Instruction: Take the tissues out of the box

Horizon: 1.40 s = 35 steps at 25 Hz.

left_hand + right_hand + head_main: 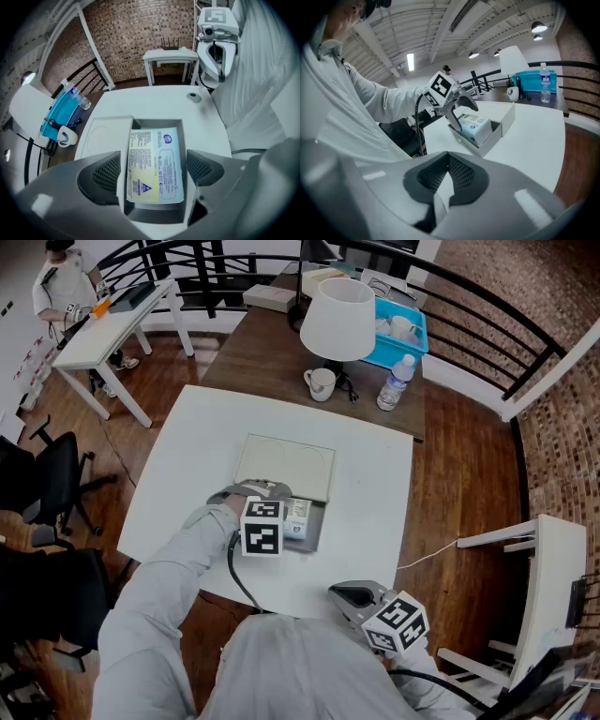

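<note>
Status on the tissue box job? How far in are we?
Done: the grey box is open, its lid folded flat on the white table. In hand: the left tool hangs over the box, jaws wide either side of the white-and-blue printed tissue pack, not gripping it. The right tool is shut and empty. To do: grip the pack and lift it out.

Soft even light, fisheye-warped edges

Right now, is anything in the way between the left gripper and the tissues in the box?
No, nothing I can see. The lid is flipped back open, the tissues lie bare inside the box, and the left gripper hangs over them, jaws wide apart.
</note>
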Motion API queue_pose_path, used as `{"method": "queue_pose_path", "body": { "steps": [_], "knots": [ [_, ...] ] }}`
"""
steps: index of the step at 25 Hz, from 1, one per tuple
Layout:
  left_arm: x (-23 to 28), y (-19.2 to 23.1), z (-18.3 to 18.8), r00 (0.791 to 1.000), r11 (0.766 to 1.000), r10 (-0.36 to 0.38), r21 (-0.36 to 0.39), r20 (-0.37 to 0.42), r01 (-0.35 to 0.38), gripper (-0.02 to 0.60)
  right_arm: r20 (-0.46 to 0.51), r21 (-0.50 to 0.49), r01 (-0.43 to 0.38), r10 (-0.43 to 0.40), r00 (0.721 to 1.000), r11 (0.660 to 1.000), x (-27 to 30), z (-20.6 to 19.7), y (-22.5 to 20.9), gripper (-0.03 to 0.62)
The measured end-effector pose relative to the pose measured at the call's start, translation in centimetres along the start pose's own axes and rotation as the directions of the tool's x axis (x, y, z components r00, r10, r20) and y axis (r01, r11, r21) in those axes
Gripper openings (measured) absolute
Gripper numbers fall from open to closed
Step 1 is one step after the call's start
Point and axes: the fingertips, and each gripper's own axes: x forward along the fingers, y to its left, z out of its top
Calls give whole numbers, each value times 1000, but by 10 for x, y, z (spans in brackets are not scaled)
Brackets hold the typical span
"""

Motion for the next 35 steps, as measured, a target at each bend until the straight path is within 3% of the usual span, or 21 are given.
{"method": "queue_pose_path", "body": {
  "steps": [4, 15, 20, 24, 27, 31, 35],
  "knots": [
    [21, 0, -11, 997, 999, -26, 18, -73, 28, 413, -4, 3, 3, -3, 1000, 1000, -1, -4, -2, 2],
    [18, 3, -13, 996, 1000, 16, -16, -92, -18, 383, -6, -10, -8, 8, 1000, 1000, 1, -3, -2, 2],
    [-32, 3, -8, 996, 996, 84, -22, -33, -85, 382, -2, -3, -9, 9, 1000, 1000, 0, -3, -2, 2],
    [-90, -27, -1, 994, 994, 109, 13, 13, -110, 382, 9, 15, -6, 6, 1000, 1000, -1, -5, -6, 2],
    [-95, -64, -7, 997, 996, 79, 32, 10, -79, 383, 14, 28, 8, -8, 1000, 1000, -3, -6, -11, 2],
    [-62, -108, -18, 1000, 999, -21, -30, 15, 21, 383, 3, 23, 0, 0, 1000, 1000, -2, -5, -10, 2],
    [-35, -129, -18, 997, 995, -76, -60, 24, 77, 383, -8, 9, -11, 11, 1000, 1000, 0, -2, -7, 2]
  ]
}}
